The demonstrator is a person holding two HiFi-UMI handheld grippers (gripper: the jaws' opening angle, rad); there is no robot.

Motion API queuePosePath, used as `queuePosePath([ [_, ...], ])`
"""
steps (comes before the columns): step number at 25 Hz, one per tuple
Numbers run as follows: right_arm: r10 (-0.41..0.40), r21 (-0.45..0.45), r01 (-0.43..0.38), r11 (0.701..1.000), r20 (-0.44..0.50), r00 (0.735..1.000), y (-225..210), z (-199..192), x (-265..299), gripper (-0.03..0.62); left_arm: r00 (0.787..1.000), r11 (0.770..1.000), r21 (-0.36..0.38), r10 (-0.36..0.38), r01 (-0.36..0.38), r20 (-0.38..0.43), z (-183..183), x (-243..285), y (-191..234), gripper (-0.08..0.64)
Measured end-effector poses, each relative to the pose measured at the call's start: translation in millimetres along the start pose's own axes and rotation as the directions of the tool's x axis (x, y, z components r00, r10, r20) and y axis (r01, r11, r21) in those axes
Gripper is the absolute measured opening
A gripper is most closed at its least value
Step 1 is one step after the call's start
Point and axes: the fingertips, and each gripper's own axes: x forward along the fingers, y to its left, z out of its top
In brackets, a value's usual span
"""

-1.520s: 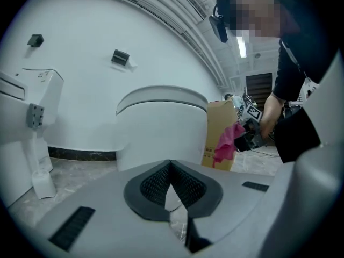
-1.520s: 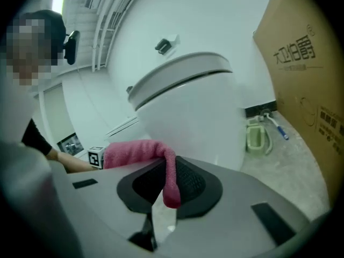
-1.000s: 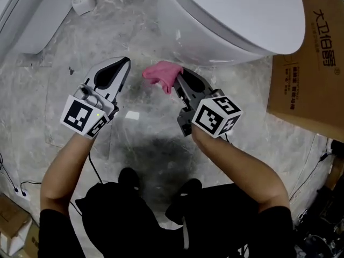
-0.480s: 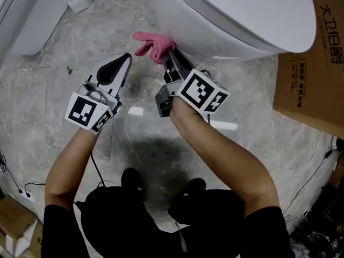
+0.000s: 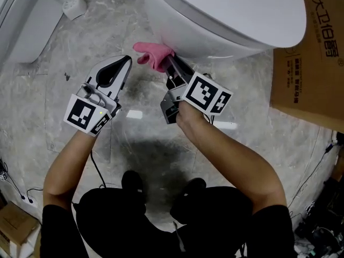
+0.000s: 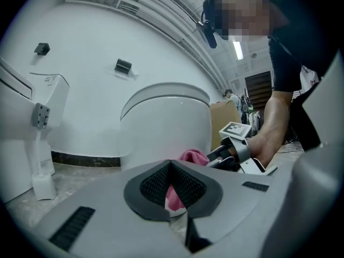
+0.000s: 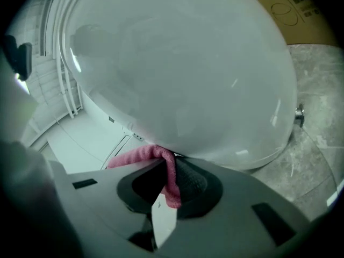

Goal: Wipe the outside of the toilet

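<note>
Cloth [image 5: 153, 54], pink, soft and crumpled, is pinched in your right gripper [image 5: 167, 62], whose jaws are clenched on it. In the right gripper view one fold hangs down between the dark ribbed pads [image 7: 188, 180]. The rest of the fabric [image 7: 137, 156] spills out over the left side of the tips [image 7: 169, 168].

The bunched end is pressed up against the glossy white ceramic toilet [image 5: 215, 15], low on the curved outside of the bowl just under the overhang, on the side nearest you. From that gripper's own camera the bowl [image 7: 183, 74] fills nearly the whole picture, right above the jaws.

Your left gripper [image 5: 127, 61] hovers over the grey marbled stone floor [image 5: 258, 128], just beside the cloth and short of the bowl. Its jaws are pressed together at the tips [image 6: 171, 165] with nothing between them. The pink you see through the dark opening behind the tips is the cloth [image 6: 193, 156] farther off, held by the other tool, with the toilet [image 6: 166, 122] standing behind it.

A brown cardboard box with printed characters [image 5: 314, 63] stands on the floor close to the toilet's right side. A small white plastic container [image 5: 74, 7] sits on the floor well off to the left.
</note>
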Motion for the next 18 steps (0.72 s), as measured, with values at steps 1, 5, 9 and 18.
queuePosePath([
  [1, -0.002, -0.008, 0.002, 1.000, -0.011, 1.000, -3, 1, -8, 0.063, 1.000, 1.000, -0.003, 0.002, -0.002, 0.004, 1, 0, 0, 0.014],
  [5, -0.025, -0.039, 0.023, 0.999, -0.043, 0.999, -24, 10, -48, 0.063, 1.000, 1.000, -0.008, -0.019, 0.019, 0.001, 1, 2, -4, 0.014],
  [9, -0.061, -0.049, 0.060, 0.997, -0.023, 0.998, -50, 26, -79, 0.063, 0.998, 0.998, 0.025, -0.056, 0.057, -0.029, -3, 0, -4, 0.014],
  [18, -0.077, -0.147, 0.072, 0.987, -0.027, 0.997, -84, 64, -110, 0.063, 0.998, 0.997, 0.043, -0.058, 0.058, -0.003, 10, 14, 3, 0.014],
])
